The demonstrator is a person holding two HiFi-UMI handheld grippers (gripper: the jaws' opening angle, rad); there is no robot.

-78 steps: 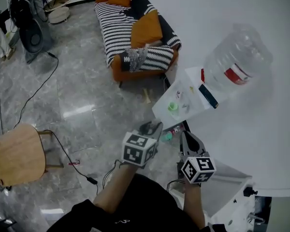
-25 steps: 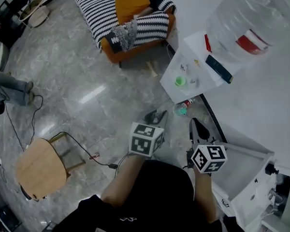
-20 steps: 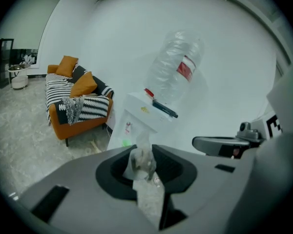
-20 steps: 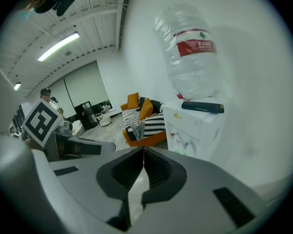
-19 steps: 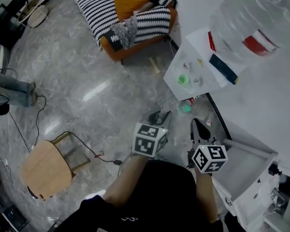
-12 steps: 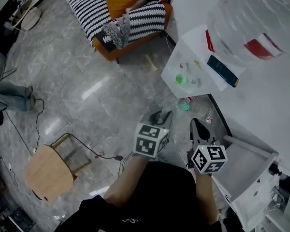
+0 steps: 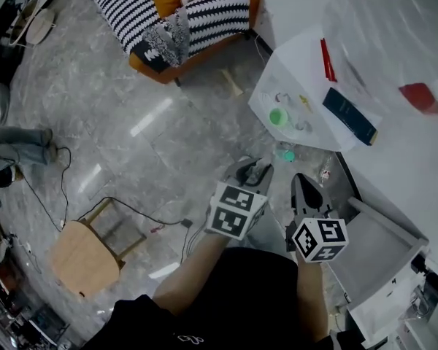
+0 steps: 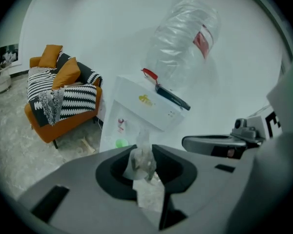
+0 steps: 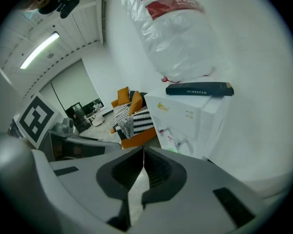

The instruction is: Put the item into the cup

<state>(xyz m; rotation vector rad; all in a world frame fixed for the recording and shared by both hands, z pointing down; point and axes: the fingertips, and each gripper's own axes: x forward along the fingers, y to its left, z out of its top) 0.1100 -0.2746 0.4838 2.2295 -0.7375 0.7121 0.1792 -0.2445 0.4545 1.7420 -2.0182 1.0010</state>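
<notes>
Crumpled clear plastic item (image 8: 140, 162) is sitting pinched in my left gripper (image 7: 257, 170), which I am aiming at the small green cup (image 7: 278, 117) on the white water dispenser (image 7: 296, 68). My right gripper (image 9: 143, 155) is idling empty, jaws pressed together.

— Any writing you can actually read?
— None. The water bottle (image 9: 185, 38) on top of the dispenser (image 9: 198, 123) has a red label (image 9: 172, 4) with white print, too blurred to make out.
— And the dark flat box (image 9: 199, 89) on the dispenser's top?
— One pale line of print, too small. The dispenser's front carries a yellow logo (image 9: 162, 107), no legible letters.
— The cubes?
— Those on the left gripper (image 7: 254, 172) and right gripper (image 7: 301, 183) show black-and-white square markers only.
</notes>
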